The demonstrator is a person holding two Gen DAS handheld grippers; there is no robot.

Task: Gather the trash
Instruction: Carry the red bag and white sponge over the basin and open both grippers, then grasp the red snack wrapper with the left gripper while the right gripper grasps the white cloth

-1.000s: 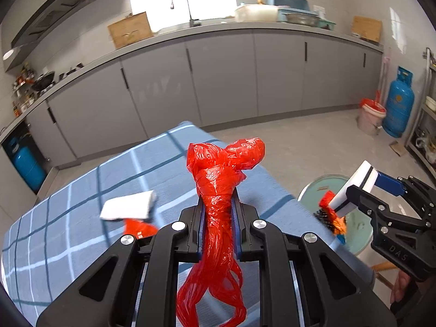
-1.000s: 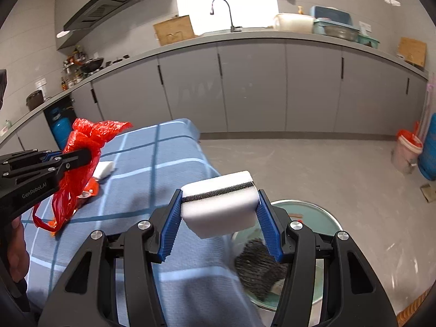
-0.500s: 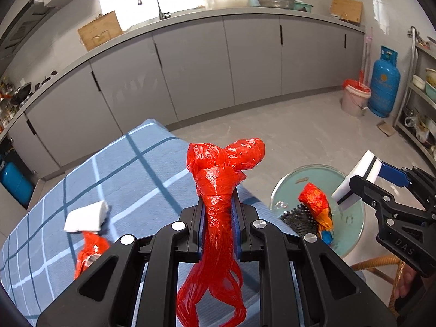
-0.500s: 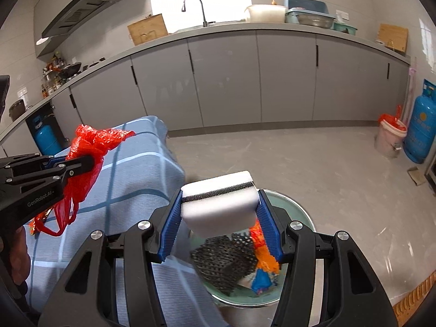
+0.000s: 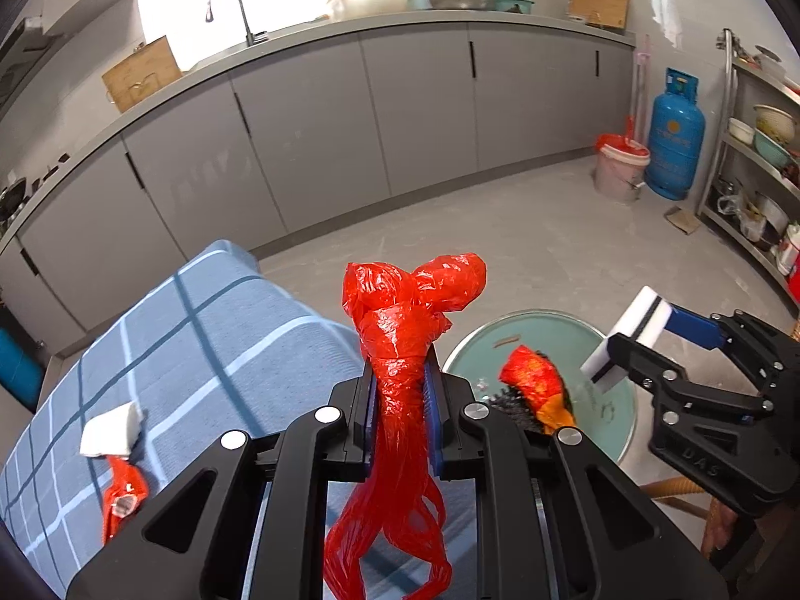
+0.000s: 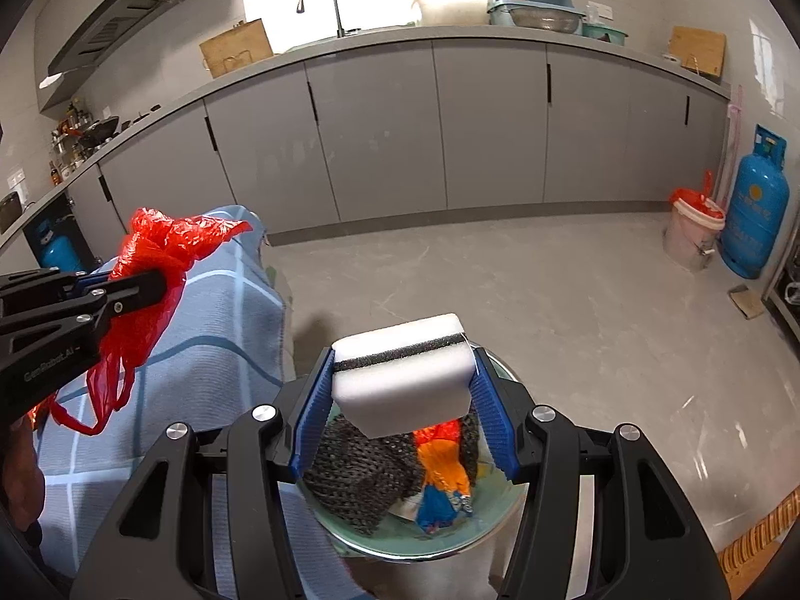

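My left gripper (image 5: 402,390) is shut on a crumpled red plastic bag (image 5: 405,320) and holds it above the right end of the blue checked table (image 5: 210,320). It also shows at the left of the right wrist view (image 6: 150,280). My right gripper (image 6: 402,375) is shut on a white sponge with a black stripe (image 6: 402,370) and holds it above the green trash bowl (image 6: 415,537). The bowl holds black mesh (image 6: 360,470) and an orange and red wrapper (image 6: 442,465). The bowl (image 5: 607,415) and sponge (image 5: 625,335) show at the right of the left wrist view.
A white scrap (image 5: 110,432) and a small red wrapper (image 5: 122,492) lie on the table's left part. Grey kitchen cabinets (image 6: 490,125) run along the far wall. A blue gas cylinder (image 6: 755,210) and a pale bucket (image 6: 692,230) stand at the right on the grey floor.
Both grippers have swung right, away from the table's middle toward the bowl. The sponge now hangs over the bowl. The red bag is near the table's right edge.
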